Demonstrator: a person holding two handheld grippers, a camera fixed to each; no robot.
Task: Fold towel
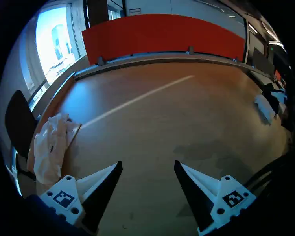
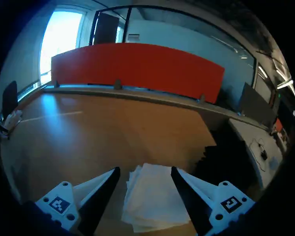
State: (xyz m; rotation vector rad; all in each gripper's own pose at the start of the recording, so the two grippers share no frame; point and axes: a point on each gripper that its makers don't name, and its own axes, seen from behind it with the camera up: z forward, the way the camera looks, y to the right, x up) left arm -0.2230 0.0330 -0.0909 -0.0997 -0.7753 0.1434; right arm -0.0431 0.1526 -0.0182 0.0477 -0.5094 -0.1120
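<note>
While the left gripper (image 1: pixel 148 163) hangs open and empty over the bare wooden table (image 1: pixel 155 118), the crumpled towel (image 1: pixel 51 151) lies far off at the table's left edge, where a careless reach could nudge it over. In the right gripper view, the right gripper (image 2: pixel 145 168) gapes above a folded white stack (image 2: pixel 155 196); closing there might pinch several layers.

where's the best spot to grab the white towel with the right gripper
Take the towel by its near left corner, coming in low from the near side: it lies flat on the table, and its stacked edges show there.
</note>
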